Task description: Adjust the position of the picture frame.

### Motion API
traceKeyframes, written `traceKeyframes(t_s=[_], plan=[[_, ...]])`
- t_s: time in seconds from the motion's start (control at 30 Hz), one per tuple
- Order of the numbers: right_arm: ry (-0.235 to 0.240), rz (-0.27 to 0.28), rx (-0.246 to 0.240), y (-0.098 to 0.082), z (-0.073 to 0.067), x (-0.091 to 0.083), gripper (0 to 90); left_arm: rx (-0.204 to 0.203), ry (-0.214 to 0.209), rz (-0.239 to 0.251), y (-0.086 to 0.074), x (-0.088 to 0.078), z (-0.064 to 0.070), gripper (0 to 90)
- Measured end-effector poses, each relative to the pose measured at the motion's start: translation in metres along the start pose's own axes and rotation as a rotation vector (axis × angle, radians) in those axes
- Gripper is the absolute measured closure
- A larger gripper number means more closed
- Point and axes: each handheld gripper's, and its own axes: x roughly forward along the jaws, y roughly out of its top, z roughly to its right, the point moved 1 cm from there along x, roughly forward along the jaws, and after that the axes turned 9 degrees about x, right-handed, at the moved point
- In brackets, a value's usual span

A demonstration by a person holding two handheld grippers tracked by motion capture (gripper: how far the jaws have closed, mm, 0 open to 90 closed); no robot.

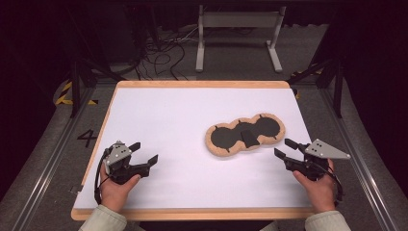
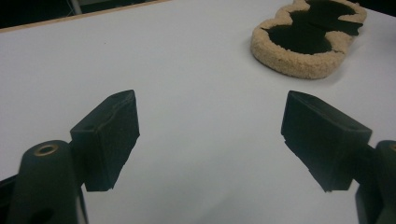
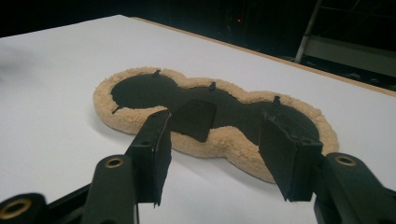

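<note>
The tan fleece pad with black figure-eight middle (image 1: 245, 134) lies untouched near the bench's right edge. Both the left gripper (image 1: 144, 153) and the right gripper (image 1: 284, 147) have their jaws apart and empty. Grasping the pad is not yet begun.

From where I sit the table (image 1: 159, 110) gives wide bare room: the whole left half, the far strip along the back edge, and the near strip along the front edge carry nothing. One obstacle only, the fleece-rimmed pad (image 1: 245, 134), lying flat right of centre, long axis slanting toward the far right corner. It is low; a gripper could pass over it. Left gripper (image 1: 144, 153) sits near the front left corner, jaws apart, open surface between it and the pad. Right gripper (image 1: 285, 148) sits by the right edge, jaws apart, just beside the pad's near end; a narrow bare gap remains there (image 3: 205, 186).
</note>
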Motion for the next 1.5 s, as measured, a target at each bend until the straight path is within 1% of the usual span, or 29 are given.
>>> traceKeyframes(t_s=[0.13,0.23,0.33,0.5,0.6,0.63,0.7,0.73,0.8,0.87,0.97,1.03,1.17,1.27,1.4,1.43,1.5], plan=[[0.003,0.001,0.008,0.004,0.000,0.000,45.6,-0.001,0.002,-0.006,0.000,0.001,0.000,20.1],[0.007,-0.019,0.023,0.006,0.000,0.001,45.5,-0.007,0.003,-0.011,0.000,0.003,0.000,19.9],[0.006,-0.031,0.024,0.007,0.002,0.002,45.6,-0.006,0.007,-0.019,0.000,0.003,-0.001,19.7],[0.009,-0.026,0.048,0.014,0.004,0.001,45.5,-0.007,0.006,-0.023,0.000,0.005,-0.002,19.7],[-0.002,-0.046,0.060,0.022,0.006,0.002,45.4,-0.006,0.002,-0.034,-0.001,0.007,-0.001,19.6],[-0.005,-0.049,0.068,0.024,0.006,0.003,45.8,-0.004,0.003,-0.043,-0.001,0.007,-0.001,19.4],[-0.027,-0.077,0.072,0.028,0.007,0.006,45.9,-0.009,0.007,-0.058,-0.002,0.009,-0.001,19.3],[-0.030,-0.082,0.074,0.029,0.009,0.007,46.2,-0.009,0.010,-0.068,-0.002,0.010,-0.001,19.3],[-0.033,-0.110,0.078,0.036,0.012,0.013,46.3,-0.009,0.011,-0.085,-0.003,0.011,-0.002,19.3],[-0.028,-0.128,0.068,0.041,0.014,0.018,46.4,-0.013,0.011,-0.087,-0.003,0.012,-0.003,19.3],[-0.019,-0.140,0.060,0.049,0.015,0.024,46.3,-0.011,0.007,-0.093,-0.004,0.013,-0.004,19.3],[-0.024,-0.146,0.050,0.053,0.017,0.028,46.4,-0.011,0.008,-0.095,-0.004,0.013,-0.004,19.2],[-0.034,-0.155,0.055,0.059,0.020,0.033,47.5,-0.017,0.010,-0.098,-0.005,0.014,-0.004,19.1],[-0.050,-0.185,0.070,0.063,0.026,0.041,49.5,-0.019,0.013,-0.109,-0.007,0.013,-0.004,19.1],[-0.075,-0.201,0.083,0.068,0.035,0.048,54.9,-0.018,0.018,-0.114,-0.009,0.010,-0.005,19.1],[-0.084,-0.198,0.079,0.069,0.038,0.049,57.7,-0.023,0.019,-0.113,-0.010,0.009,-0.004,19.1],[-0.089,-0.196,0.081,0.070,0.044,0.052,67.6,-0.019,0.031,-0.116,-0.012,0.007,-0.005,19.1]])
